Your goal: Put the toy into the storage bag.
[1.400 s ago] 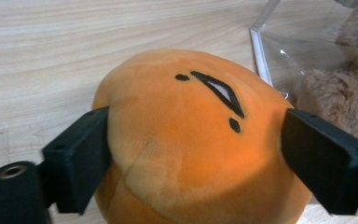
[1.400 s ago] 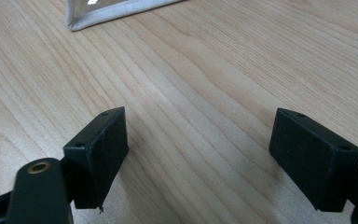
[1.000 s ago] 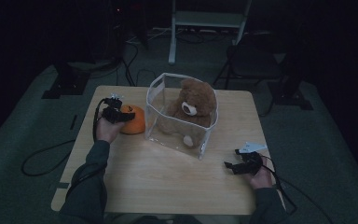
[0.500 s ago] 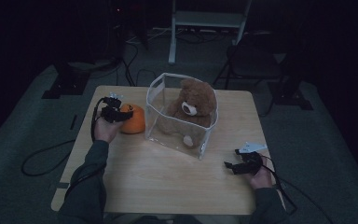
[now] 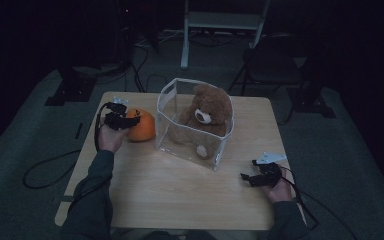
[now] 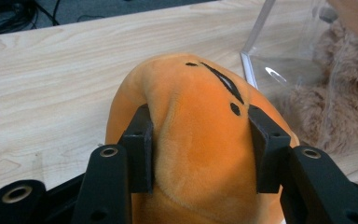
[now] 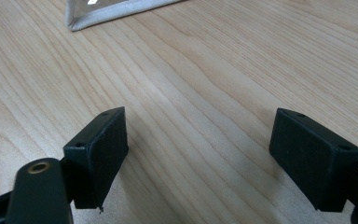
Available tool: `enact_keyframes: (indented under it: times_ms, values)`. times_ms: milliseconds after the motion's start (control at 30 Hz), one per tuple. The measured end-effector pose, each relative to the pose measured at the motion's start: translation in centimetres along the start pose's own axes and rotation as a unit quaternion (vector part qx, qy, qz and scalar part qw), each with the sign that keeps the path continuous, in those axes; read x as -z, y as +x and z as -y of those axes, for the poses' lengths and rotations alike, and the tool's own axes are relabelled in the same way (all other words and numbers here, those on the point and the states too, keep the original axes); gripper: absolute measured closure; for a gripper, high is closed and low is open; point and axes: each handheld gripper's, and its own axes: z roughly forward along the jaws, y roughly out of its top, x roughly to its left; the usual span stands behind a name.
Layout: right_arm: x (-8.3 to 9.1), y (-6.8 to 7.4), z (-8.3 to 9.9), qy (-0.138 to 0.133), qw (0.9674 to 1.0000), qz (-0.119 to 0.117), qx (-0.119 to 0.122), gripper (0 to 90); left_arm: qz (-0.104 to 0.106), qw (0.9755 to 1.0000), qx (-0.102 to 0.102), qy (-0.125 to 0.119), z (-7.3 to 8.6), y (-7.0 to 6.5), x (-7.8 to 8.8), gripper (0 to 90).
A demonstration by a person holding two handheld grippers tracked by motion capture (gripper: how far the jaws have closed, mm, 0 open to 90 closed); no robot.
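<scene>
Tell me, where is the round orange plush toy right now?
The round orange plush toy sits at the table's left in the high view, pinched by the left gripper, beside the clear plastic box.

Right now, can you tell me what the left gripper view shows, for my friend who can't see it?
Two black claw fingers squeeze the sides of a soft orange plush toy, denting its fur, on a light wooden table. To the right stands a clear box with a brown teddy bear inside.
</scene>
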Motion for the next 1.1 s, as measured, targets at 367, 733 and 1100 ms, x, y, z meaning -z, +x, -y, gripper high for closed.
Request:
enact_keyframes:
  times_ms: [367,733,1100]
  values:
    - [0.0,0.0,0.0,0.000,1.0000,0.000,0.000,18.5,-0.008,0.9998,0.004,-0.017,-0.4,0.4,1.1,52.3]
    - [0.0,0.0,0.0,0.000,1.0000,0.000,0.000,18.5,-0.013,0.9996,0.001,-0.027,-0.8,0.4,1.9,52.3]
    - [0.0,0.0,0.0,0.000,1.0000,0.000,0.000,18.5,-0.016,0.9991,-0.006,-0.038,-1.2,0.1,2.7,52.3]
